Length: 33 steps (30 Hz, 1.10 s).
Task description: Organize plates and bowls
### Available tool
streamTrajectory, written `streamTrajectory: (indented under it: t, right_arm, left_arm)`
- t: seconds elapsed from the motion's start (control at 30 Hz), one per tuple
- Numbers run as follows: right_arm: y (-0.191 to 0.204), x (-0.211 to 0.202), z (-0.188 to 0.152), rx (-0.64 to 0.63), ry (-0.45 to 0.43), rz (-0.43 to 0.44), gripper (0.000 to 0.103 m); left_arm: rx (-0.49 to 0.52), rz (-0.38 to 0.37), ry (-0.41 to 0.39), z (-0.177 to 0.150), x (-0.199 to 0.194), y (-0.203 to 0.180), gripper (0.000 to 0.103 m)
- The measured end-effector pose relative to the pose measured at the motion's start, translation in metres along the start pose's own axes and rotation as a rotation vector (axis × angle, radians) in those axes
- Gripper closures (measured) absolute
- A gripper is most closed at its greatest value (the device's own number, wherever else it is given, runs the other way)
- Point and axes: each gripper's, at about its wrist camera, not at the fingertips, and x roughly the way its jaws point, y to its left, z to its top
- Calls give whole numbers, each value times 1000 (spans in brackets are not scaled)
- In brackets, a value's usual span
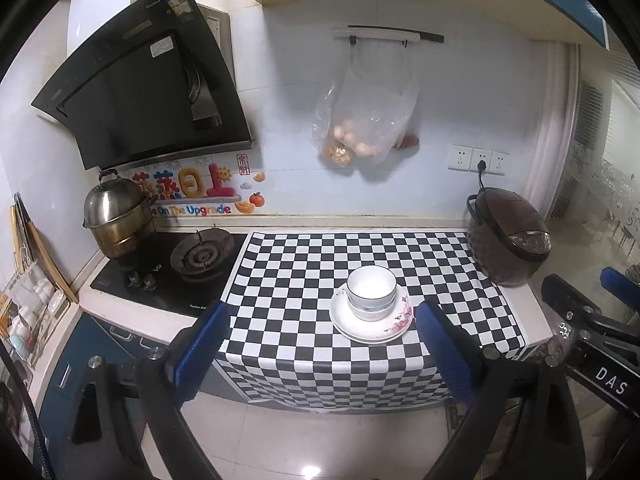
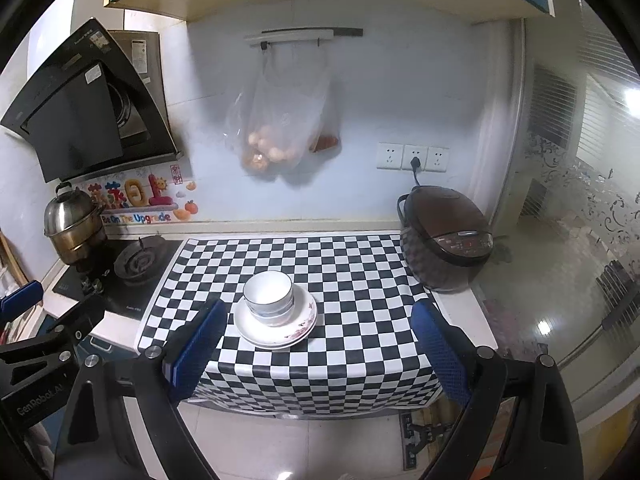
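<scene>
White bowls (image 1: pixel 371 293) are nested in a stack on stacked white plates (image 1: pixel 396 326) with a pink flower print, on the checkered cloth (image 1: pixel 304 276). My left gripper (image 1: pixel 322 354) is open and empty, held back from the counter's front edge, short of the stack. The right wrist view shows the same bowls (image 2: pixel 269 297) on the plates (image 2: pixel 298 326). My right gripper (image 2: pixel 316 354) is open and empty, also in front of the counter. Each gripper shows at the edge of the other's view.
A brown rice cooker (image 1: pixel 506 236) stands at the cloth's right end, plugged into wall sockets (image 1: pixel 478 159). A gas stove (image 1: pixel 200 256) with a steel steamer pot (image 1: pixel 116 216) is at the left under a black hood (image 1: pixel 140 80). A plastic bag (image 1: pixel 366 120) hangs on the wall.
</scene>
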Motion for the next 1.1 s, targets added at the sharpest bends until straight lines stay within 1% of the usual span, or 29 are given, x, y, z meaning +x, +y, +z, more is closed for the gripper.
streamTrajectory:
  t: [0.37, 0.7, 0.9, 1.1]
  right_arm:
    - [11, 4, 0, -4, 5, -6, 8]
    - [13, 9, -2, -9, 12, -5, 8]
    - [12, 11, -3, -9, 19, -13, 8]
    - [9, 14, -5, 1, 32, -15, 8]
  left_arm:
    - [-6, 2, 9, 0, 5, 10, 8]
    - [-21, 9, 7, -1, 5, 12, 8]
    - [-21, 3, 25, -2, 9, 9, 8]
    - [-17, 7, 16, -1, 7, 6, 8]
